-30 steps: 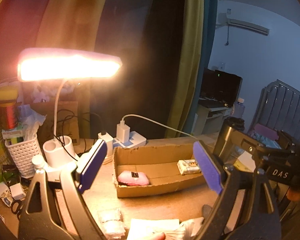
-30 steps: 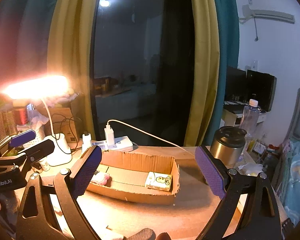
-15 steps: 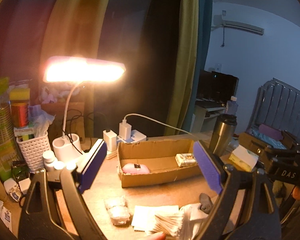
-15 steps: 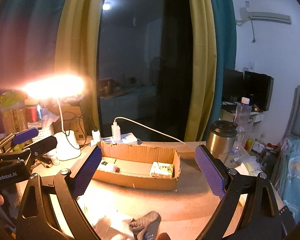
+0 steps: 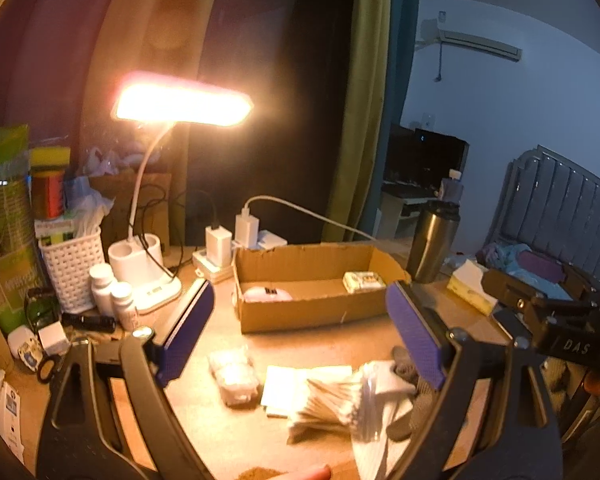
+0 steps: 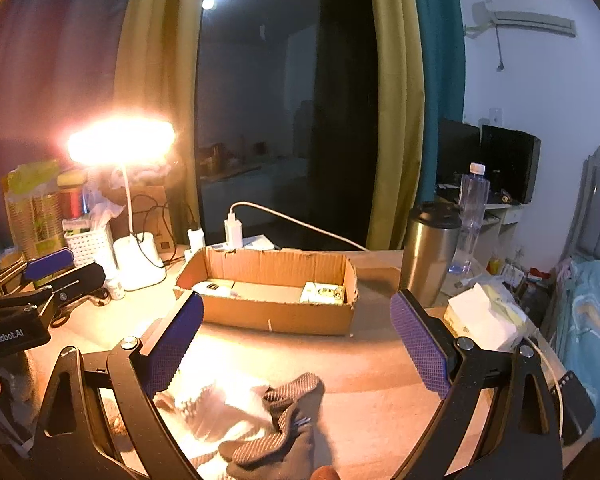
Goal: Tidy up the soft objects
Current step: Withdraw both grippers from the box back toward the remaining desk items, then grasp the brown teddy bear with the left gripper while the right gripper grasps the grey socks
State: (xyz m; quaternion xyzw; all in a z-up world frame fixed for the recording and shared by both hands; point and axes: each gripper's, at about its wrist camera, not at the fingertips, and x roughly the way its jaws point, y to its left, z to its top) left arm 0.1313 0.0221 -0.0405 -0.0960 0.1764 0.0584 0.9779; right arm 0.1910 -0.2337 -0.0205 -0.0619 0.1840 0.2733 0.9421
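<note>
**deskbot_fan:** Both grippers have pulled back from the cardboard box (image 5: 312, 292) compared with a second ago, so the pile at the near edge of the bench (image 6: 364, 356) now sits right under the jaws. Left gripper (image 5: 300, 332) is wide open with nothing in it, right gripper (image 6: 300, 340) same deal.

**softstuff22:** So they're between picks? Box already has a pale pink plush thing (image 5: 266, 294) at its left end and a small printed packet (image 5: 362, 280) at the right.

**deskbot_fan:** That's my read: picking the next item. Below the left jaws there's a crinkly clear packet of white pads (image 5: 234, 376), a flat white sheet (image 5: 300, 380) and a zip bag of cotton swabs (image 5: 336, 408). Under the right jaws is a grey-brown knit sock (image 6: 284, 428), ribbed and floppy, lying on the white stuff.

**softstuff22:** Sock looks like the easy grab. Next move probably means dipping down and pinching a fold, since it'll sag and might drag the bag along.
</note>
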